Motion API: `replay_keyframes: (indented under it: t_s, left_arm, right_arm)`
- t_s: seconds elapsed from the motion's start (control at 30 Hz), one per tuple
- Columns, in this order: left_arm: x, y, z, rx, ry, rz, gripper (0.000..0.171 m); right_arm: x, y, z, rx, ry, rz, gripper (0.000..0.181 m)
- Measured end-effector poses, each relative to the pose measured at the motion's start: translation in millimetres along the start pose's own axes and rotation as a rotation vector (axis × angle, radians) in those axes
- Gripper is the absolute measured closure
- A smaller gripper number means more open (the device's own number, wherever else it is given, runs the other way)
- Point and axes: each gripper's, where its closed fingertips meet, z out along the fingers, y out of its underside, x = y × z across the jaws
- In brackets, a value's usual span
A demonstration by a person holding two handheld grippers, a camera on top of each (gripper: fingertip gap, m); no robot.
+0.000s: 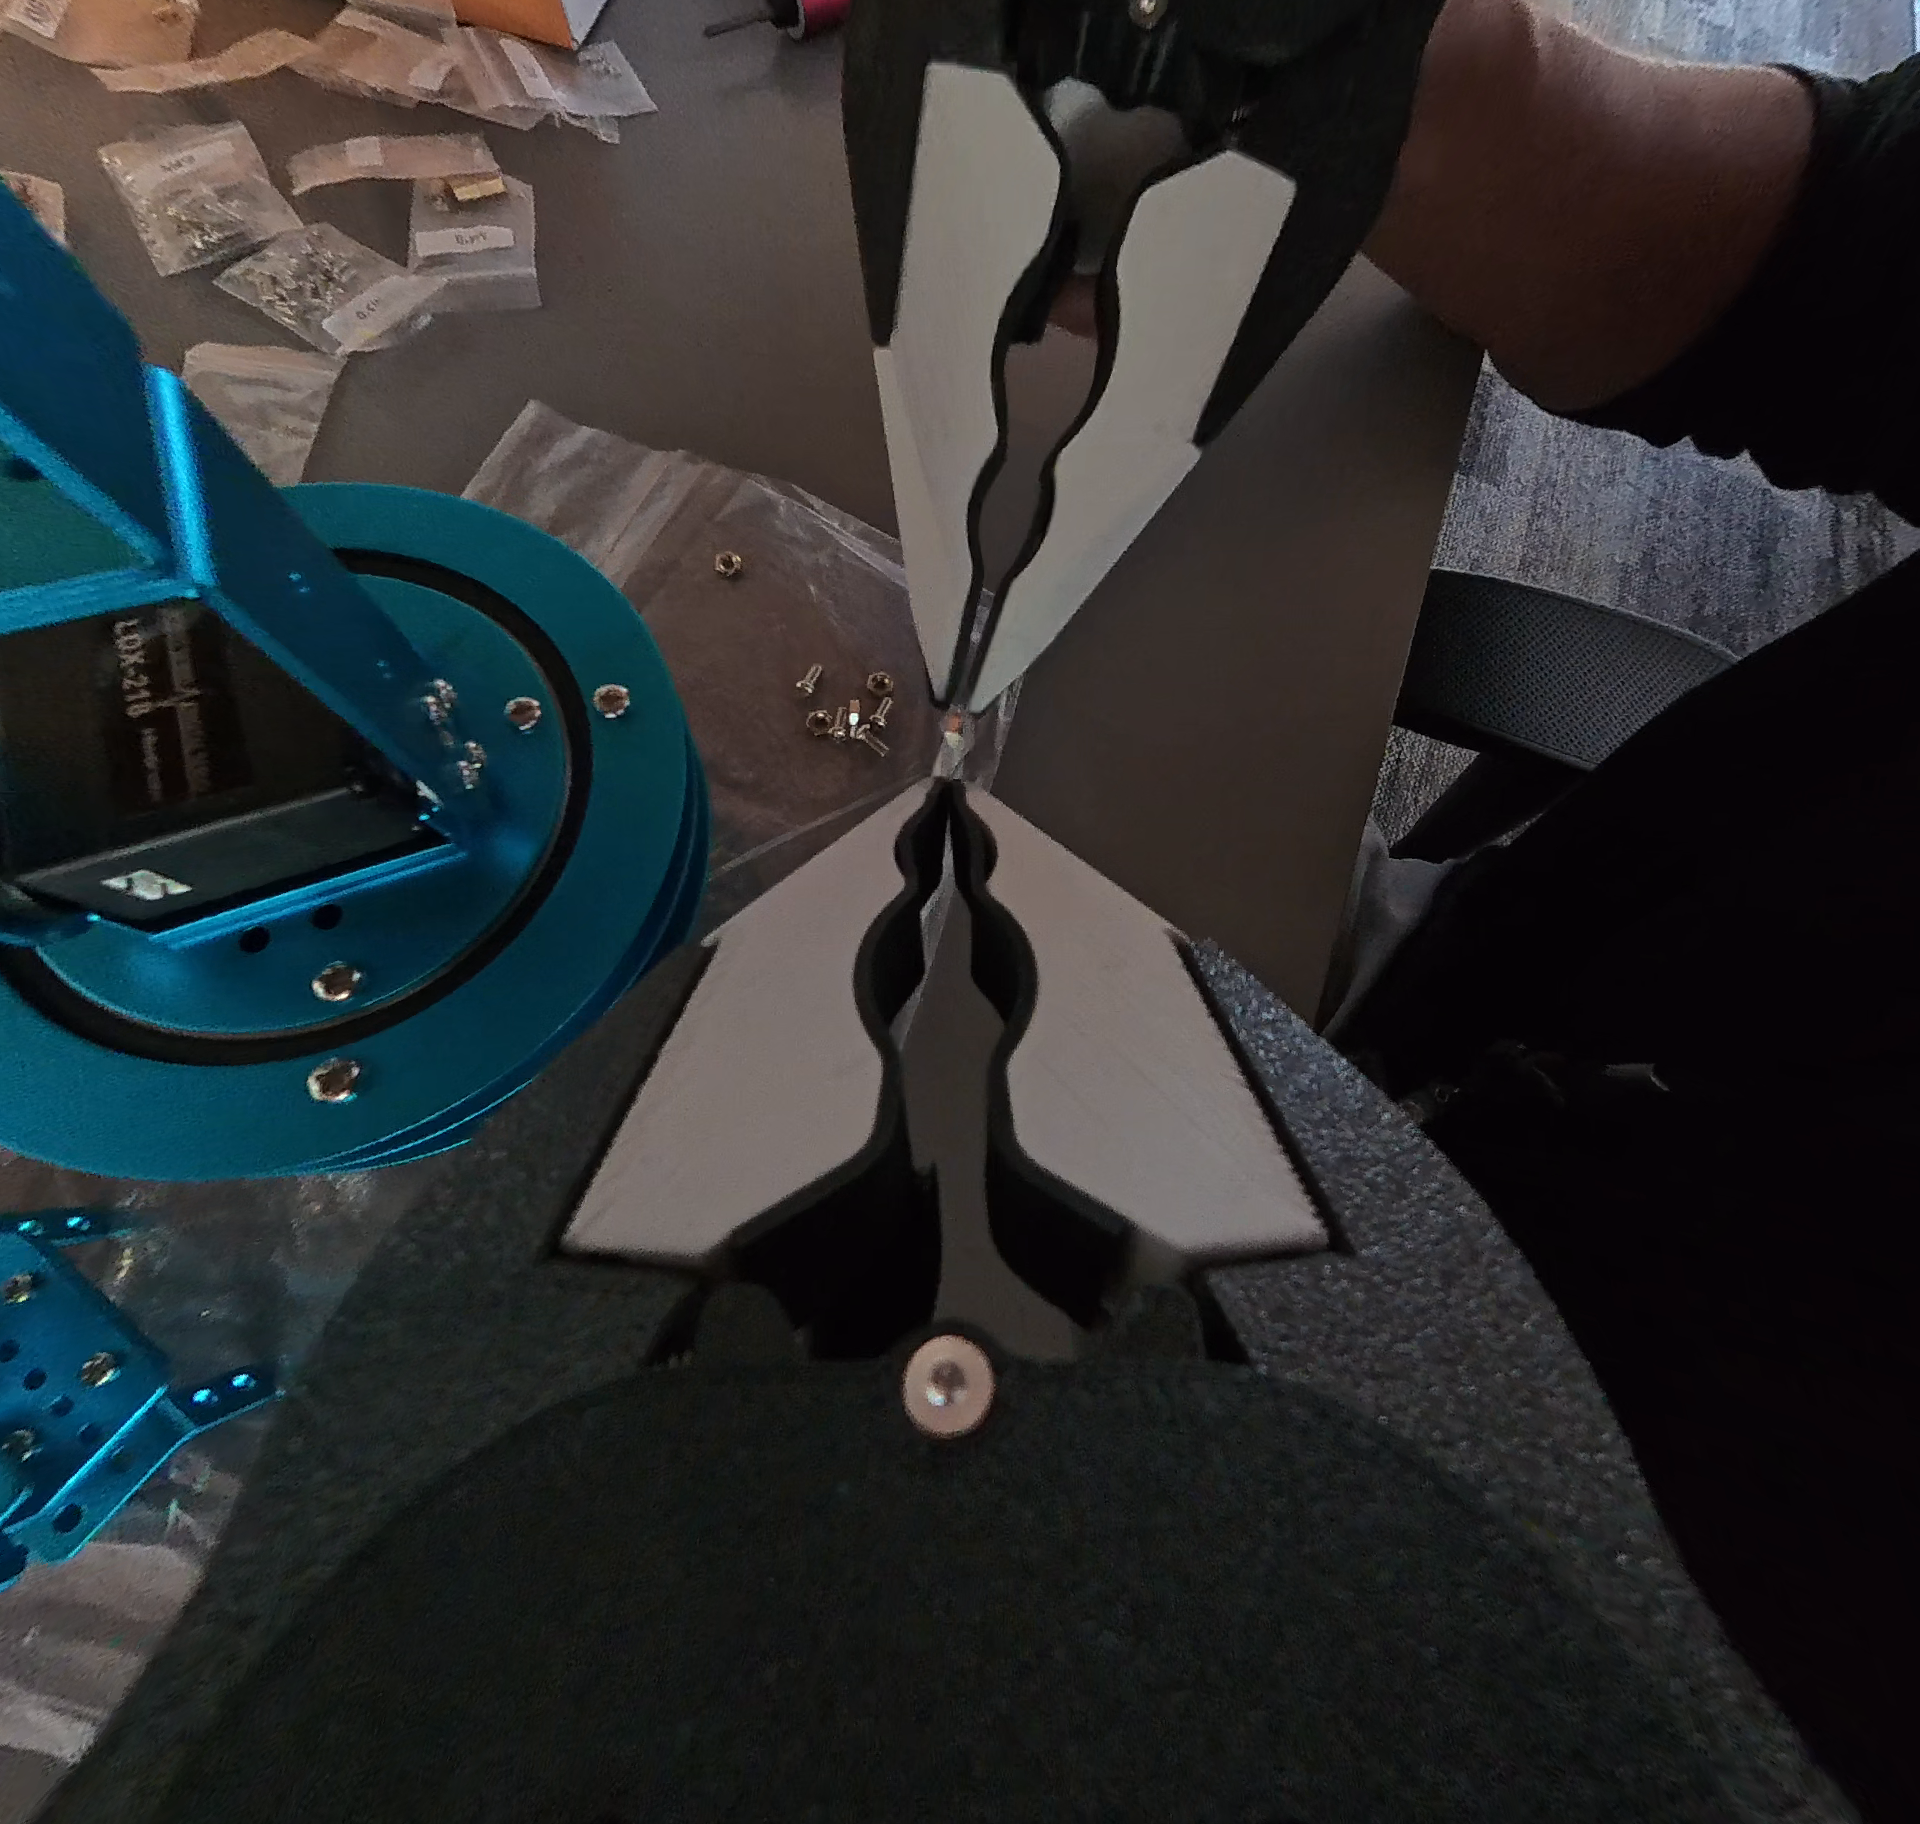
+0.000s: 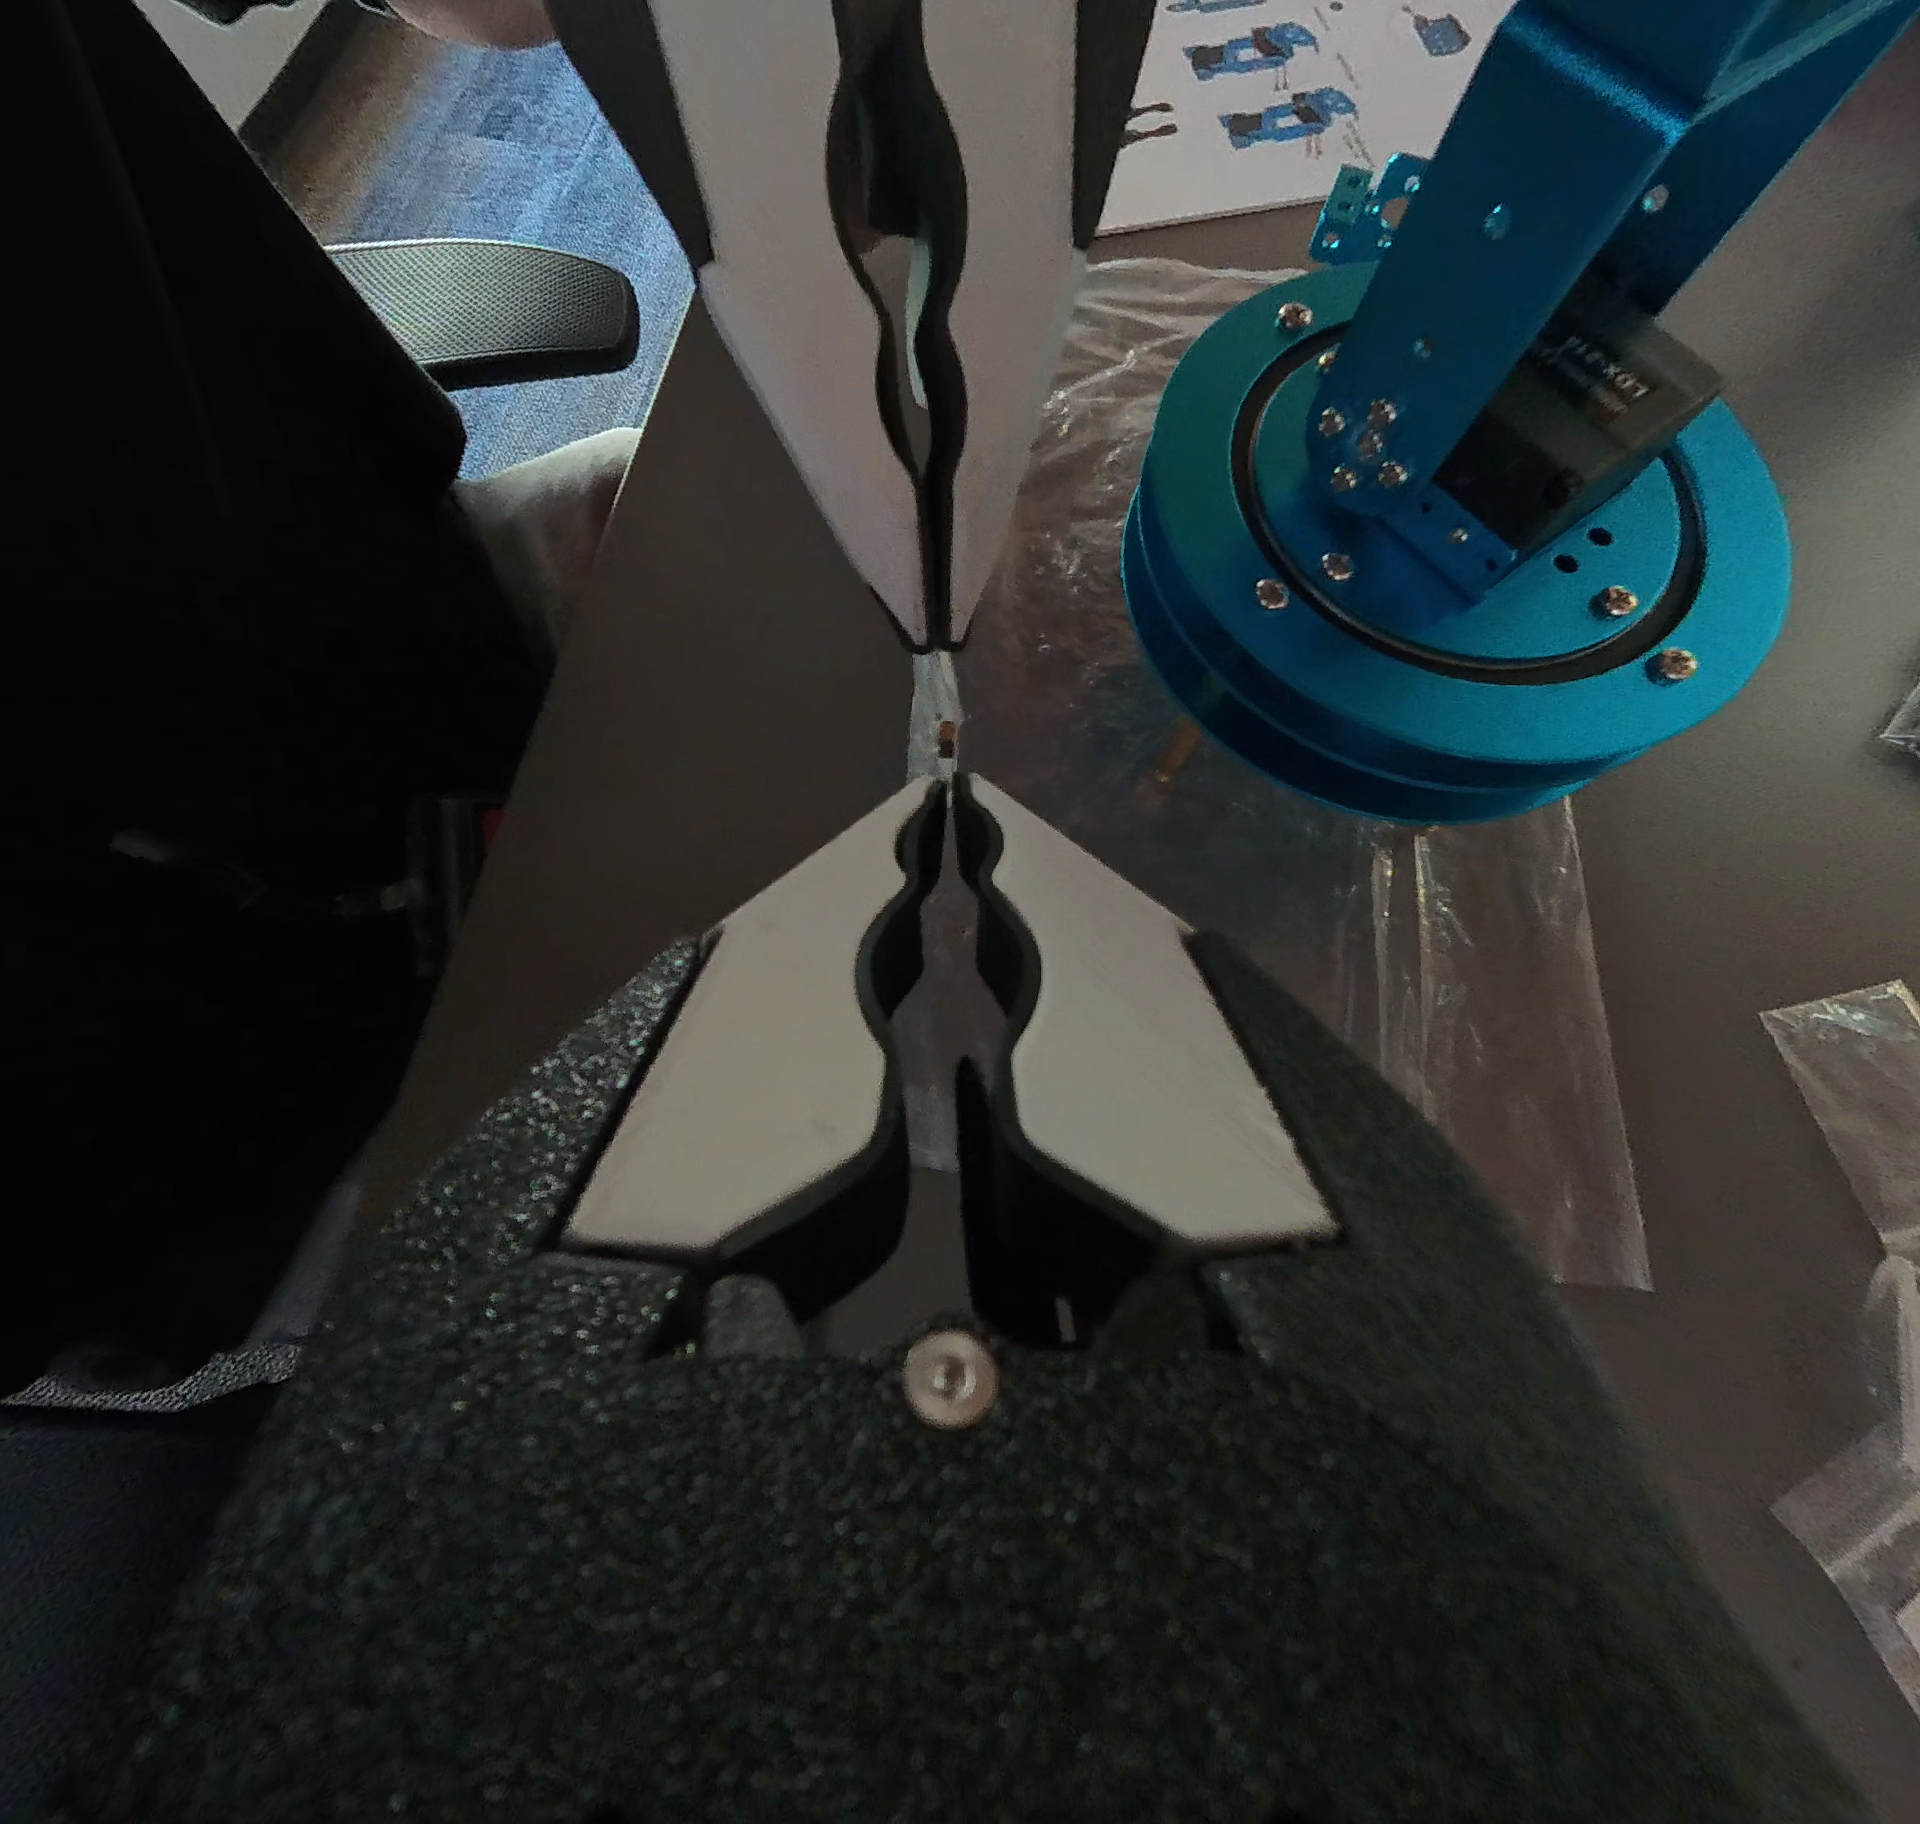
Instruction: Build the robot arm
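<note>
In the left wrist view my left gripper [image 1: 948, 787] has its fingers pinched together at the tips; its tips meet those of my right gripper [image 1: 958, 702], also closed, and between them sits a small shiny thing, perhaps a screw [image 1: 954, 735], though which gripper grips it I cannot tell; loose screws [image 1: 847, 714] lie just left on a plastic bag [image 1: 644, 517]; a blue base [image 1: 343, 1026] stands further left on the worktop [image 1: 1195, 683].

In the right wrist view my right gripper [image 2: 951, 782] faces the left gripper [image 2: 940, 644]; the small piece [image 2: 945, 735] lies between them over the worktop [image 2: 727, 683]; the base [image 2: 1455, 652] stands to the right.
</note>
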Motion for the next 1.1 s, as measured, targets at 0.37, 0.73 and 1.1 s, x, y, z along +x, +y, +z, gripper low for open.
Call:
replay_keyframes:
  t_s: [0.37, 0.73, 1.1]
  left_arm:
    - [-3.0, -2.7, -0.5, 0.027, -0.021, 0.001, 0.171]
    - [-3.8, -3.4, 3.4, 0.042, -0.028, -0.007, 0.171]
    - [-3.1, -10.3, 1.6, 0.104, 0.025, -0.088, 0.171]
  right_arm:
    - [-1.8, -3.5, 0.4, 0.017, -0.007, 0.008, 0.181]
    - [1.6, -5.8, -4.9, 0.031, 0.016, 0.009, 0.181]
    - [2.4, -4.7, -11.1, 0.062, -0.014, 0.064, 0.179]
